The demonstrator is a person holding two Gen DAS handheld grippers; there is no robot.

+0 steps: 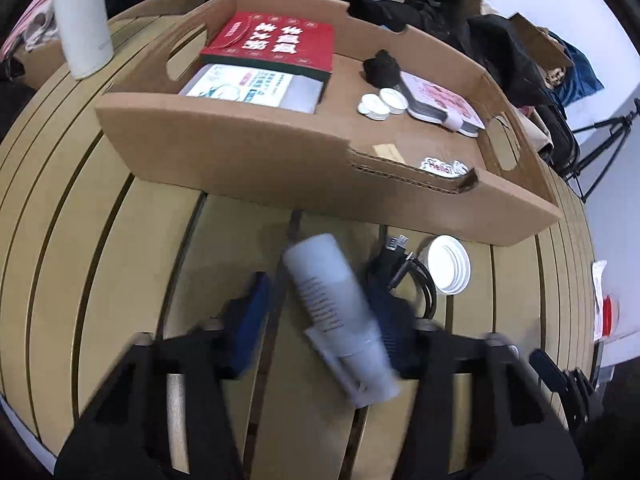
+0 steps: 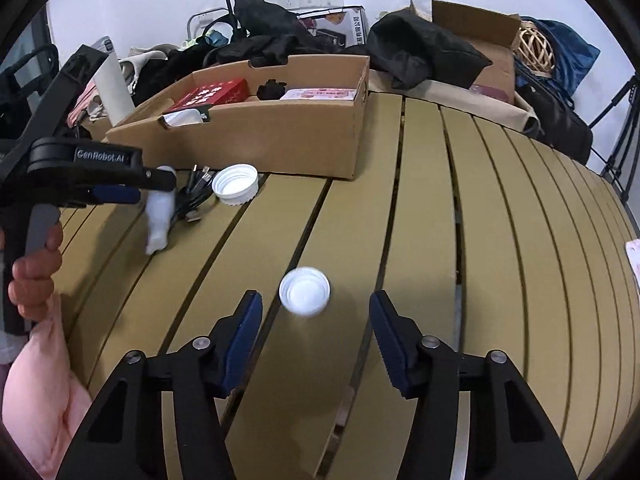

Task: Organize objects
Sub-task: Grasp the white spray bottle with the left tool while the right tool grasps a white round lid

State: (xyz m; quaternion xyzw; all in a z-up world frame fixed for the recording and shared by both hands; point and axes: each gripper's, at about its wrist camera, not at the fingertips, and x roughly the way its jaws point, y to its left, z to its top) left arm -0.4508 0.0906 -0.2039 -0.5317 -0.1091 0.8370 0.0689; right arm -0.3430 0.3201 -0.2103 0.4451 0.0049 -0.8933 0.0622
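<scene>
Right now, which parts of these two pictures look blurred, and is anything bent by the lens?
Left wrist view: the white bottle between the left gripper fingers is smeared by motion, while the cardboard box stays sharp. Right wrist view: the small white cap ahead of the right gripper is slightly soft. Both views: the table slats bow outward and the corners go dark.

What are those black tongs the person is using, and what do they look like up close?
They are handheld grippers. The right gripper has two black angular arms with silver rivets, each ending in a ribbed dark-blue pad. The left gripper looks the same; seen from the right wrist camera, its black body carries the white lettering "GenRobot.AI" and a grey trigger. The person wears a puffy pink sleeve.
</scene>
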